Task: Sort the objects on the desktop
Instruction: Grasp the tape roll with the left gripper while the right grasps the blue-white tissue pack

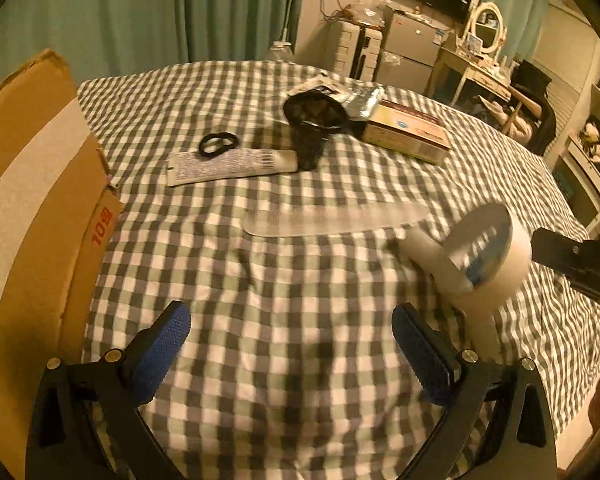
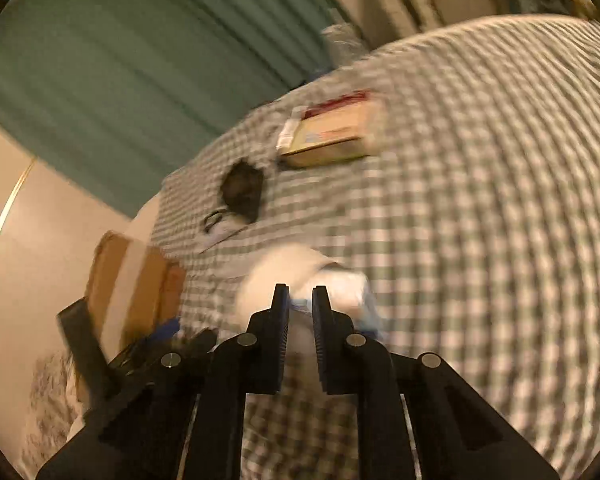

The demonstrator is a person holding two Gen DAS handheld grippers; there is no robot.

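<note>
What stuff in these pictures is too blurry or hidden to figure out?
- Left wrist view: the white round thing in the right tool is smeared by motion; its blue label is unreadable.
- Left wrist view: the print on the white tube is too small to read.
- Left wrist view: the cardboard box is cut off by the left edge, its inside unseen.
- Right wrist view: everything is motion-blurred; the black cup is only a dark blob.

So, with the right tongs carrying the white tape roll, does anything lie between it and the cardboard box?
Nothing upright does. Between the tape roll and the cardboard box lies only flat checked cloth, with a clear ruler lying flat just beyond.
</note>
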